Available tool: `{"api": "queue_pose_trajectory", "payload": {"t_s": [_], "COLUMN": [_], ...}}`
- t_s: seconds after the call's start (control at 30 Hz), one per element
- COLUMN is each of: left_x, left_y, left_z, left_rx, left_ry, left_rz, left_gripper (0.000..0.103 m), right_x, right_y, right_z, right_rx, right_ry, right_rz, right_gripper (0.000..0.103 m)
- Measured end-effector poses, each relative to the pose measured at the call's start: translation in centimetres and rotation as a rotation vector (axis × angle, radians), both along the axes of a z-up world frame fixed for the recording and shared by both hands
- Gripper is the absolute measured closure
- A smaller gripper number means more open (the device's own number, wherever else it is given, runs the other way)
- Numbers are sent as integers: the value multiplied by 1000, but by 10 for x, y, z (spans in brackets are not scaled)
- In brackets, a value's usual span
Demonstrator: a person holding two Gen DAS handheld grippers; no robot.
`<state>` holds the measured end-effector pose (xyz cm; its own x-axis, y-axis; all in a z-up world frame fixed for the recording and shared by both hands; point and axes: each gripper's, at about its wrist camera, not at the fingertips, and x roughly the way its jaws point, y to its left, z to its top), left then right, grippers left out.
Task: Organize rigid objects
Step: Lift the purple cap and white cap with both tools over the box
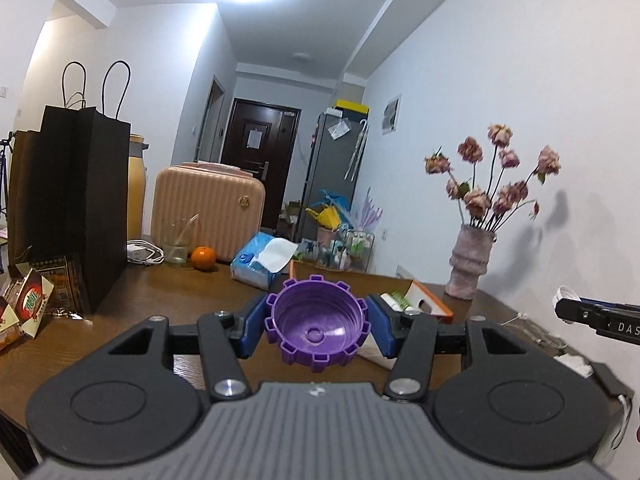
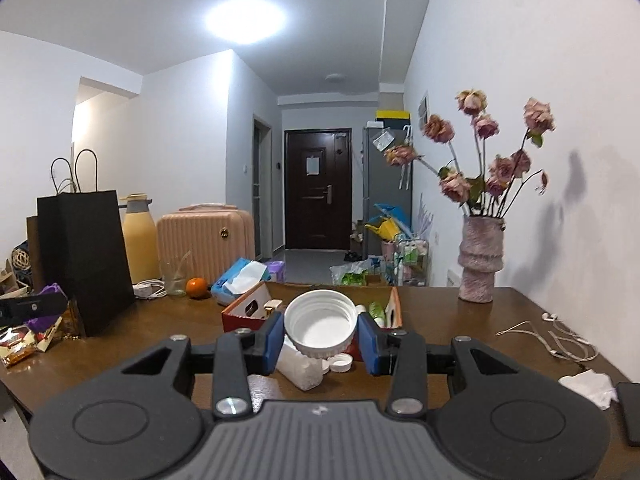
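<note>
A purple notched cap point(image 1: 318, 322) is being gripped by the left gripper point(image 1: 318, 326); a white ribbed lid point(image 2: 321, 325) is being clamped by the right gripper point(image 2: 322, 338).

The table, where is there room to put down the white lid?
On the table, bare wood lies between the box and the vase, short of the earphone cord. Another patch lies between the black bag and the box. It is crowded under the white lid and behind the orange.

The right tongs point(image 2: 321, 334) clamp a white ribbed cap point(image 2: 320, 330), hollow side up. Just beyond it on the bench point(image 2: 440, 320) stands an open red box point(image 2: 244, 312).
</note>
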<state>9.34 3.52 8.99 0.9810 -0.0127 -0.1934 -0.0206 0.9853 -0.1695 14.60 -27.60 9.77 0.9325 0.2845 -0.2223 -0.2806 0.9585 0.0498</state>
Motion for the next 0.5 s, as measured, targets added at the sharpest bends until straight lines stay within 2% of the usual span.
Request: {"api": "queue_pose_trajectory", "payload": {"t_s": [0.23,0.5], "left_x": [46,142], "left_y": [4,-12], "left_z": [-12,-13], "left_rx": [19,109], "left_ry": [42,83], "left_rz": [5,-51], "left_gripper": [48,48], "right_x": [44,109], "right_y": [17,26], "right_z": [-20,-27], "right_rx": [-26,-22], "right_ry": [65,80], "right_rz": [13,30], "right_gripper": [64,64]}}
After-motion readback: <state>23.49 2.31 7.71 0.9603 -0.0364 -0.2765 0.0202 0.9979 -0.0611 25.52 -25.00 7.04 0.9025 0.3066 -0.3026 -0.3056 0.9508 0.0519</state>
